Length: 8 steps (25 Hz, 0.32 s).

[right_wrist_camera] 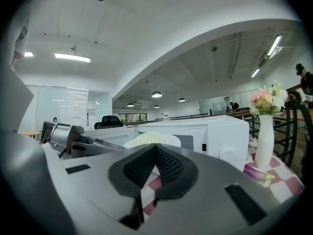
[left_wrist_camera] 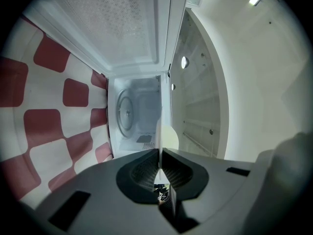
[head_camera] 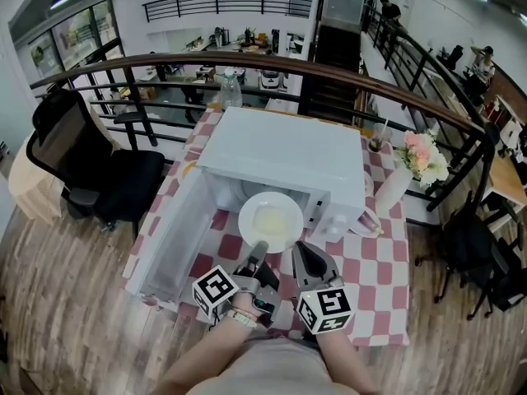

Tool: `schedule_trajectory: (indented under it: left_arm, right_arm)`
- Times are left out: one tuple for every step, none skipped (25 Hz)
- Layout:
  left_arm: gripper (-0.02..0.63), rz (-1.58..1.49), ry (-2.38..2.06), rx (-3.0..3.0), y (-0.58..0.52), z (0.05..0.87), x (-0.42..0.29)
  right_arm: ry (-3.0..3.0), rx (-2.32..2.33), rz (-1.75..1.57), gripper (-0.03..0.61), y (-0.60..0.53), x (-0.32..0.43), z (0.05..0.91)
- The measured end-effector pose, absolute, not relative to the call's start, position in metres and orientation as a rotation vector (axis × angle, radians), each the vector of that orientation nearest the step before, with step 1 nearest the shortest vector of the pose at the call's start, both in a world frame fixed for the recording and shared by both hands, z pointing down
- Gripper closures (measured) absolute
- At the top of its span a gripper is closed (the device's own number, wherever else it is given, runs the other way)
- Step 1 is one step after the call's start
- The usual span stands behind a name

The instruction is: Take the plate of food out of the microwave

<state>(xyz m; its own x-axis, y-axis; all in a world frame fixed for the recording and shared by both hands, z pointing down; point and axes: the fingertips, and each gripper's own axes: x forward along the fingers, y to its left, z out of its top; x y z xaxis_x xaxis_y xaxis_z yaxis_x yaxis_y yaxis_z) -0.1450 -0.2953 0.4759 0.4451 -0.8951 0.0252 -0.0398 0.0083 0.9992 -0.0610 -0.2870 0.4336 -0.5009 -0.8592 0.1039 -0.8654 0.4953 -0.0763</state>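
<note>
A white plate (head_camera: 271,219) with pale yellow food hangs just in front of the white microwave's (head_camera: 284,159) open cavity. My left gripper (head_camera: 258,250) is shut on the plate's near rim. In the left gripper view the plate (left_wrist_camera: 168,136) shows edge-on, pinched between the pads of the left gripper (left_wrist_camera: 160,153). Beyond it lies the empty cavity with its glass turntable (left_wrist_camera: 128,112). My right gripper (head_camera: 303,255) sits just right of the left one, below the plate, and holds nothing. In the right gripper view the right gripper (right_wrist_camera: 155,150) has its pads together, with the plate (right_wrist_camera: 151,139) beyond.
The microwave door (head_camera: 169,237) swings open to the left over the red-and-white checked table (head_camera: 375,278). A white vase of flowers (head_camera: 410,169) stands at the right, and a bottle (head_camera: 231,89) behind the microwave. A black chair (head_camera: 90,167) sits left of the table.
</note>
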Motion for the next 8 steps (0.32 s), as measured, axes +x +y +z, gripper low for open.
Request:
schedule_trajectory:
  left_arm:
    - [0.595, -0.833, -0.896, 1.407, -0.2947, 0.4760, -0.1444]
    - [0.595, -0.833, -0.896, 1.405, -0.2942, 0.4762, -0.1437]
    - [0.595, -0.833, -0.896, 1.402, -0.2938, 0.4765, -0.1431]
    - [0.595, -0.834, -0.895, 1.399, -0.2935, 0.4767, -0.1427]
    - [0.595, -0.834, -0.895, 1.396, -0.2934, 0.4768, -0.1426]
    - [0.595, -0.834, -0.894, 1.395, -0.2933, 0.4768, -0.1426]
    - [0.595, -0.834, -0.894, 1.393, -0.2932, 0.4769, -0.1426]
    - [0.595, -0.834, -0.894, 1.392, -0.2931, 0.4770, -0.1427]
  right_arm:
    - [-2.672, 1.540, 0.183, 0.554, -0.2864, -0.0608, 0.4339]
    - [-2.673, 1.538, 0.182, 0.554, -0.2858, -0.0606, 0.4343]
    - [-2.673, 1.535, 0.182, 0.554, -0.2853, -0.0606, 0.4347]
    - [-2.674, 1.532, 0.184, 0.554, -0.2851, -0.0607, 0.4350]
    - [-2.674, 1.530, 0.186, 0.554, -0.2850, -0.0608, 0.4352]
    - [-2.673, 1.529, 0.188, 0.554, -0.2850, -0.0609, 0.4354]
    - [-2.672, 1.528, 0.191, 0.554, -0.2850, -0.0609, 0.4355]
    - [-2.671, 1.527, 0.193, 0.554, -0.2850, -0.0608, 0.4356]
